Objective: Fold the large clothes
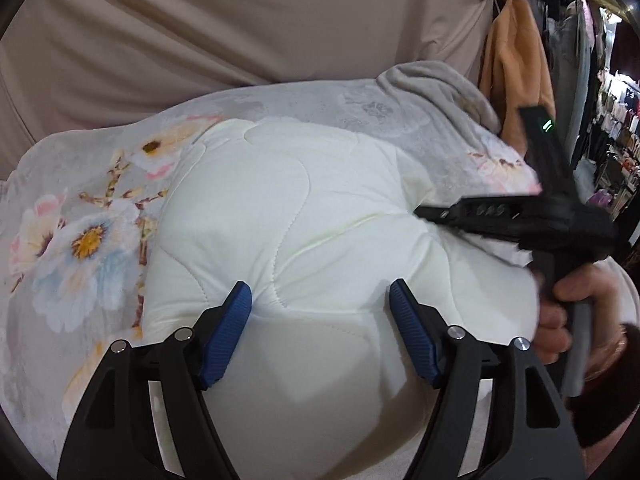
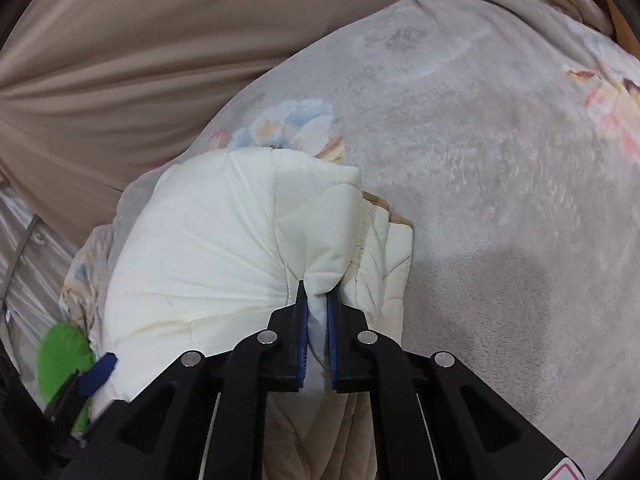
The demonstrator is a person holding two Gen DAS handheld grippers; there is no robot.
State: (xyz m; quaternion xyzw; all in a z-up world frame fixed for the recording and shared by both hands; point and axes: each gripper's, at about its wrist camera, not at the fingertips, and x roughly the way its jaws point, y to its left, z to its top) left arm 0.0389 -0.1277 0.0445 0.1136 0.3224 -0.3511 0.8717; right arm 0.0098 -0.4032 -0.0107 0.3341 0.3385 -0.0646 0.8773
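Lying in a puffy heap on the grey floral blanket [image 1: 72, 216] is the white quilted garment [image 1: 304, 216], bunched and rounded rather than flat. The left gripper [image 1: 320, 332] stands wide over its near side, blue pads [image 1: 228, 332] apart with the white padding swelling up between them; whether they press it I cannot tell. The right gripper [image 2: 317, 304] is pinched down narrow on a fold at the garment's edge, fabric puckering into its tips (a person's hand [image 1: 560, 316] grips the handle, seen from the left camera). Behind the blanket hangs a beige curtain [image 1: 240, 20], with an orange cloth [image 1: 516, 64] off to the right.
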